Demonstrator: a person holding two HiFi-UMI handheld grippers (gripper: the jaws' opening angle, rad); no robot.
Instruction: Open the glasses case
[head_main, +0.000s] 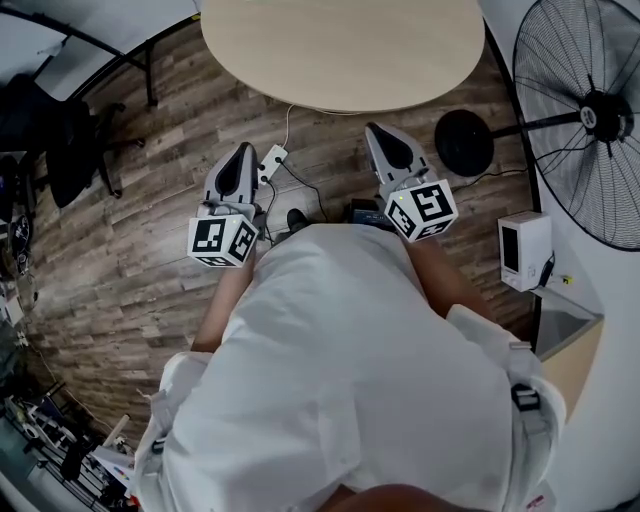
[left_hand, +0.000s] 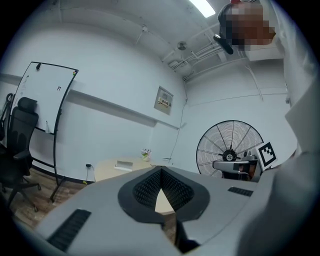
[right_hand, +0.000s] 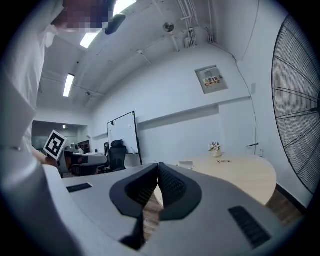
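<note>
I stand short of a round pale wooden table (head_main: 340, 50), holding both grippers out level toward it. My left gripper (head_main: 243, 152) is shut with nothing in it; in the left gripper view its tips (left_hand: 161, 171) meet. My right gripper (head_main: 376, 130) is also shut and empty, its tips (right_hand: 158, 165) together. On the far tabletop lies a small pale flat box (left_hand: 123, 164), (right_hand: 186, 164), which may be the glasses case. A pair of glasses (right_hand: 223, 161) and a small flower pot (right_hand: 215, 147) sit near it. Both grippers are well clear of the table.
A large standing fan (head_main: 590, 110) with a round black base (head_main: 463, 142) is at the right, and a white box unit (head_main: 524, 248) sits on the floor by the wall. A power strip (head_main: 272, 158) and cables lie under the table edge. An office chair (left_hand: 17, 145) and a whiteboard (left_hand: 45, 110) stand at the left.
</note>
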